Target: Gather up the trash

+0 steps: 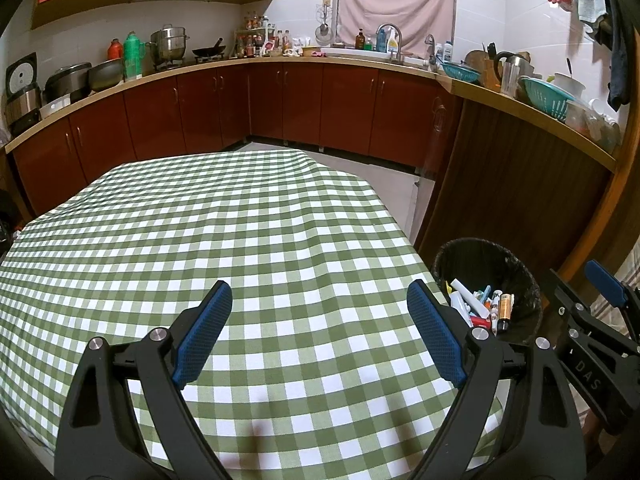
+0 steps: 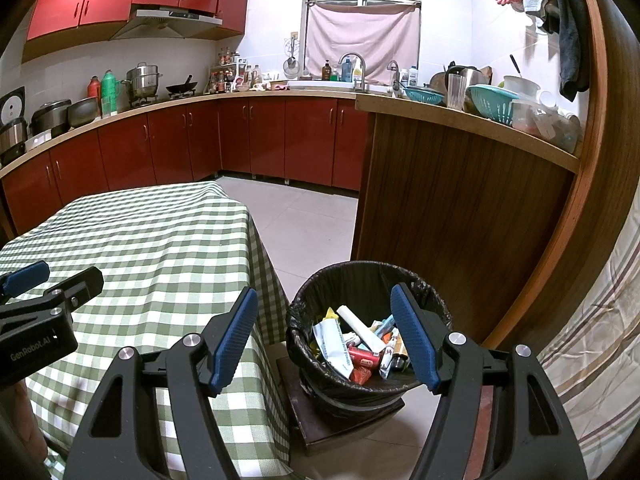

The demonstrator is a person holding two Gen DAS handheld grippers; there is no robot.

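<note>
A black-lined trash bin (image 2: 360, 280) stands on a low dark stand to the right of the table; it holds several wrappers, tubes and packets (image 2: 360, 344). It also shows in the left wrist view (image 1: 480, 256). My left gripper (image 1: 320, 300) is open and empty above the green-checked tablecloth (image 1: 240, 220). My right gripper (image 2: 324, 312) is open and empty, held above the bin's near rim. The left gripper also shows at the left edge of the right wrist view (image 2: 28, 280), and part of the right gripper shows in the left wrist view (image 1: 600, 280).
The checked table (image 2: 160, 240) fills the left. A wooden counter panel (image 2: 460, 208) stands behind the bin, with a striped cloth (image 2: 600, 340) at right. Red kitchen cabinets (image 1: 280, 104) and a cluttered countertop run along the back. Tiled floor (image 2: 304, 220) lies between.
</note>
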